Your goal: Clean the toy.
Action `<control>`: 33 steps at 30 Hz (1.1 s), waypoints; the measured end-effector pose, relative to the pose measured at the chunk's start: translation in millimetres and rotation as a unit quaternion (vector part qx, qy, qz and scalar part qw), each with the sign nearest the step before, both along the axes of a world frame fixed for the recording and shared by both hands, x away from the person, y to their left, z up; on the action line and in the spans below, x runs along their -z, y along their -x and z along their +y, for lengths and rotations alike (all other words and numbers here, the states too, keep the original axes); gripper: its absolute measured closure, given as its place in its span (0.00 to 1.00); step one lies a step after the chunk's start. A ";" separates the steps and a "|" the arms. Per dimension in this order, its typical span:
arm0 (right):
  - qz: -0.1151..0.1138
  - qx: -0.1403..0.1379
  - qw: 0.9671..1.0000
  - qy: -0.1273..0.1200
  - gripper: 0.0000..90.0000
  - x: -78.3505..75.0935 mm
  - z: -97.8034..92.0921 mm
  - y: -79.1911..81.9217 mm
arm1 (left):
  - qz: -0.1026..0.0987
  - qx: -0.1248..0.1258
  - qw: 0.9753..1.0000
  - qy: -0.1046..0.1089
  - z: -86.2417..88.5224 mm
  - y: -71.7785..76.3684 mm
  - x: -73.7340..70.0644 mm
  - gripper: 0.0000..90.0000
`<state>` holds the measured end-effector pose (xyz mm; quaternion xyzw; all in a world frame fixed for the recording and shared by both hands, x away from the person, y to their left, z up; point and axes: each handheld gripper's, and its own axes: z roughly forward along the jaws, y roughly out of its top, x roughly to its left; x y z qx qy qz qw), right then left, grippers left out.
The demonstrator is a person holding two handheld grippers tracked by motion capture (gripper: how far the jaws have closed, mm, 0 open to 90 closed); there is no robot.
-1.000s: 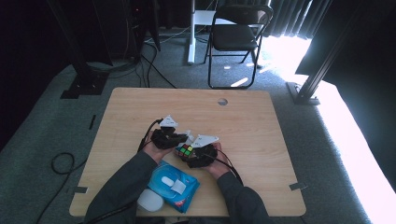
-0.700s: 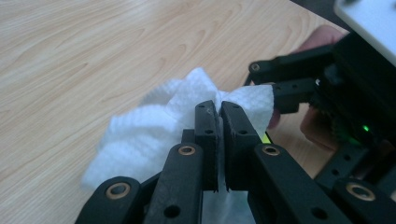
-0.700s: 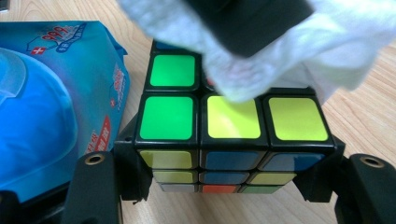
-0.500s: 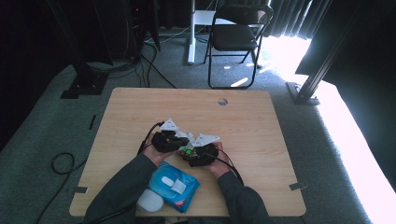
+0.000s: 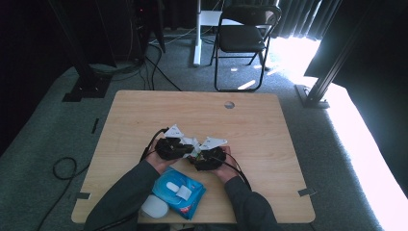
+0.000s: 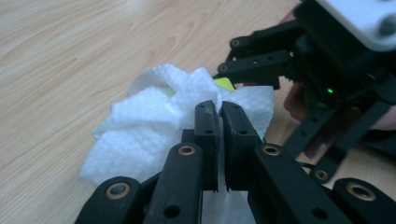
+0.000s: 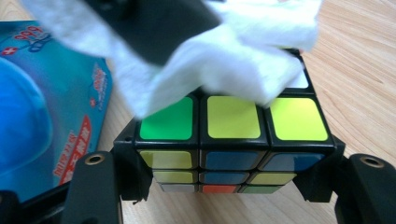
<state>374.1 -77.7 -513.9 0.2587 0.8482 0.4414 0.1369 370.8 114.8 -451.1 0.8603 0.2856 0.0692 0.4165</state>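
Gripping a crumpled white tissue (image 6: 154,116), the left claw (image 6: 218,112) has its two black jaws pressed together on a fold of the paper, with almost no gap between them. In the high view this left claw (image 5: 185,148) sits near the front middle of the wooden tabletop (image 5: 144,115), just left of its partner, the tissue (image 5: 192,142) bunched between the two. The paper lies over the top of a puzzle cube (image 7: 233,135), covering the far rows of the upper face while a green tile and two yellow tiles stay bare at the near edge. A sliver of yellow also peeks out beside the tissue in the left gripper view.

Further right, the right claw (image 7: 231,163) is clamped on the cube, one jaw against each side, holding it just above the wood. In the high view the right claw (image 5: 201,158) sits close to the person's right hand (image 5: 226,168), with the cube too small there to make out.

Toward the front edge, on the person's left, lies a blue wipes packet (image 5: 179,191) with a white lid flap, and a white rounded object (image 5: 155,207) sits just beside it at the tabletop's rim.
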 end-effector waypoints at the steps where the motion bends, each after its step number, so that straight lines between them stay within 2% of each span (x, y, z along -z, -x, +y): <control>1: 0.001 0.003 1.000 -0.001 0.38 -0.1 -0.6 -0.5 | 0.000 0.006 1.000 -0.001 -1.7 0.6 -0.1 0.95; 6: 0.004 0.006 1.000 0.001 0.38 -0.1 -0.5 -0.2 | 0.006 0.013 1.000 0.005 -7.9 0.7 1.9 0.95; 11: 0.004 0.005 1.000 0.004 0.38 1.2 1.4 -0.2 | 0.007 0.018 1.000 -0.002 -11.6 -0.9 2.7 0.95; 20: 0.003 0.000 1.000 0.001 0.38 0.6 5.0 0.6 | 0.012 0.025 1.000 0.003 -15.5 -3.1 2.2 0.95; 28: 0.002 -0.009 1.000 0.002 0.38 0.3 8.4 3.5 | 0.017 0.023 0.999 0.017 -14.2 -8.9 3.8 0.95; 33: 0.001 -0.017 1.000 0.003 0.38 -0.1 10.2 5.5 | 0.016 0.016 1.000 0.014 -10.7 -11.6 3.3 0.95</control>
